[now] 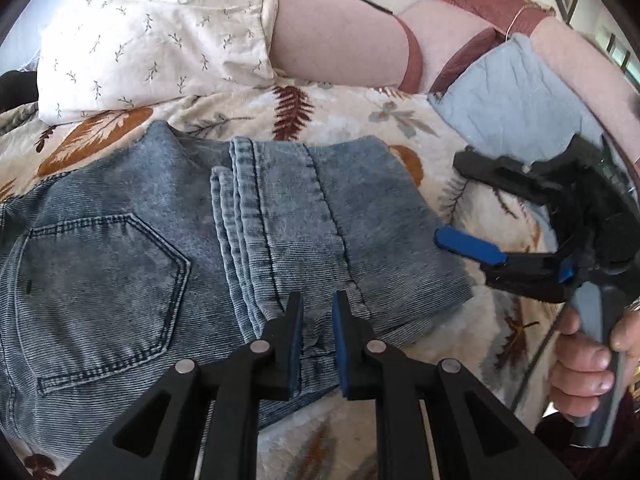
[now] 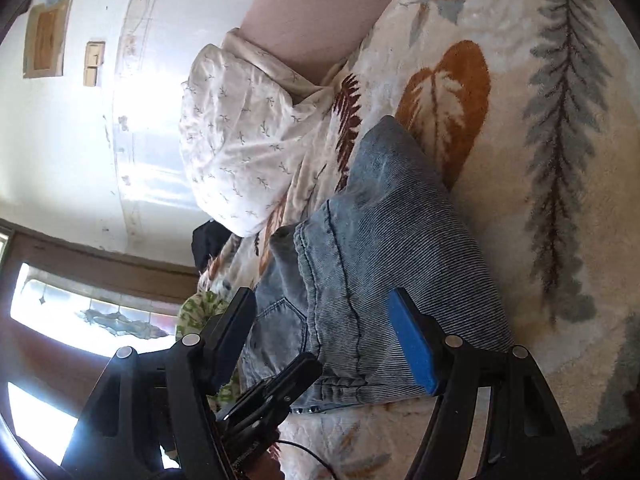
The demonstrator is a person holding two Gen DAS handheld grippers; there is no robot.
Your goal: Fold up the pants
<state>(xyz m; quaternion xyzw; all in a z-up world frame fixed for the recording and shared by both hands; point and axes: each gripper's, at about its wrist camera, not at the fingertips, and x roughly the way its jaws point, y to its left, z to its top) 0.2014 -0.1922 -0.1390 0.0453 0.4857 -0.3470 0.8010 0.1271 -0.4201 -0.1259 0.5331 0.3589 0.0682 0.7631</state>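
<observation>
pants folded on leaf-print blanket | left tool slightly parted over hem (contact unclear) | right tool open beside pants

Folded pants lie on blanket; pillow behind them, left gripper over near edge, right gripper at right.
</observation>
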